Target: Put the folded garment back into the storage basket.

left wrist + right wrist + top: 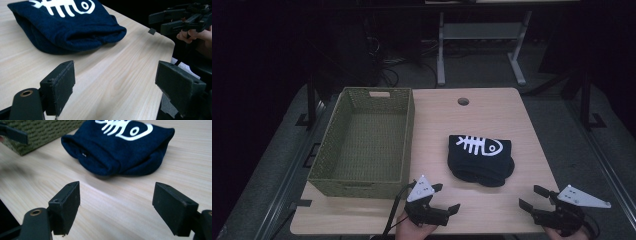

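Right now both sets of jaws stand spread with nothing between them: my left gripper (438, 198) sits at about 6 o'clock on the table (472, 120), my right gripper (536, 197) at about 4 o'clock near the front right corner, both well short of the cloth. The folded dark blue garment (482, 160) with the white fish-skeleton print lies flat just right of centre, and the green woven basket (362, 177) stands empty at 9 o'clock, apart from it. As I judge it, the step is to close in on the bundle from both sides. I'd bring each gripper low along the wood, slide one jaw under the rolled front edge (107, 168) and pinch through all the layers, not just the top fold, so it lifts as one piece. Grabbing only the top layer would likely let it unfold on the way to the basket.
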The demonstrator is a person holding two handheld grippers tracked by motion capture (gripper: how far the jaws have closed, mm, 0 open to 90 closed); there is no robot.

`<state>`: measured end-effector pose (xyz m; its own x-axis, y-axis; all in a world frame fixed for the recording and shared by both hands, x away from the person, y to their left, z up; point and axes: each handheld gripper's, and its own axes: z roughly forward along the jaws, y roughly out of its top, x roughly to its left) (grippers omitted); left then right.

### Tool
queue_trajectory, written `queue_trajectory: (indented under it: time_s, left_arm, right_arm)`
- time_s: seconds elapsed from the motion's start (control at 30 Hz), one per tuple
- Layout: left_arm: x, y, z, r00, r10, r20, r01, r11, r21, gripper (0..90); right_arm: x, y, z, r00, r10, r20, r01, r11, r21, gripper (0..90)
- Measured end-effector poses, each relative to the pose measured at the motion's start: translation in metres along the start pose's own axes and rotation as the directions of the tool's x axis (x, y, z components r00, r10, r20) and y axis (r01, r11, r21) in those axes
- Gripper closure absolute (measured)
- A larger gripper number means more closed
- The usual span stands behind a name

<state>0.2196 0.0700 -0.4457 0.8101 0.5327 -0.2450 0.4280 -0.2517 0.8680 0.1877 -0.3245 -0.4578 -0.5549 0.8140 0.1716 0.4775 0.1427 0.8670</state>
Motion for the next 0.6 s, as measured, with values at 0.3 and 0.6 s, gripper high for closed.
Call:
queue_trajectory:
  time_s: [0.3, 0.6]
  left_arm:
    - [0.001, 0.003, -0.004, 0.9993, -0.036, 0.013, 0.036, 0.9993, -0.011, 15.5]
    - [-0.001, 0.014, 0.002, 0.9999, -0.003, -0.011, 0.003, 0.9997, -0.026, 15.5]
  right_arm:
    - [0.002, 0.005, 0.004, 0.9998, 0.006, -0.019, -0.006, 1.0, 0.008, 21.9]
    - [-0.001, 0.025, 0.014, 0.9988, -0.027, -0.042, 0.028, 0.999, 0.022, 21.8]
